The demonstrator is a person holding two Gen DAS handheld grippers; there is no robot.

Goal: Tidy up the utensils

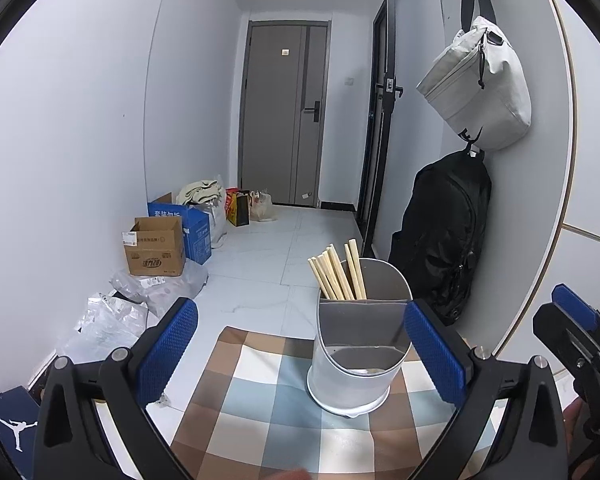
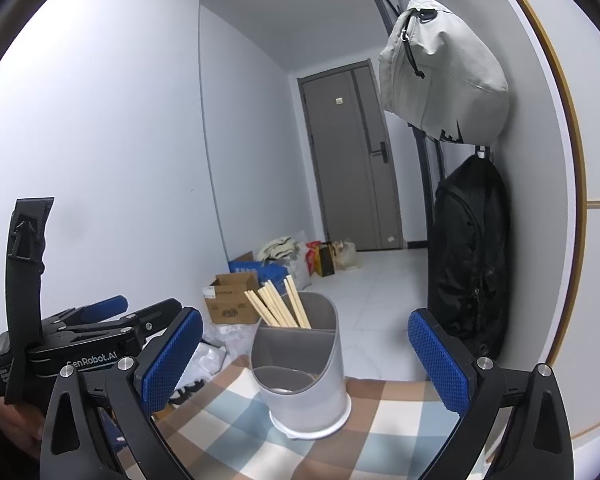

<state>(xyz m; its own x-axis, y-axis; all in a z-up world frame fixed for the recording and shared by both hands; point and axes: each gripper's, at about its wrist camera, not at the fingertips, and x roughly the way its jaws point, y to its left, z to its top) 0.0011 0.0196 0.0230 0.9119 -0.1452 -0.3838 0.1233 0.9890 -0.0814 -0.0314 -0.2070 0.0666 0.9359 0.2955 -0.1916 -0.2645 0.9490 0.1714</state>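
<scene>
We see both grippers, left and right, spread wide and empty; smooth grey holder of pale, perhaps wooden, chopsticks stands on checked cloth, tiled hallway behind.

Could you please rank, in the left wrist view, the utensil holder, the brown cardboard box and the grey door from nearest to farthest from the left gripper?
From the left gripper:
1. Utensil holder, on the checked cloth between its fingers, slightly right.
2. Brown cardboard box, on the floor, left.
3. Grey door, at the hallway's far end.
</scene>
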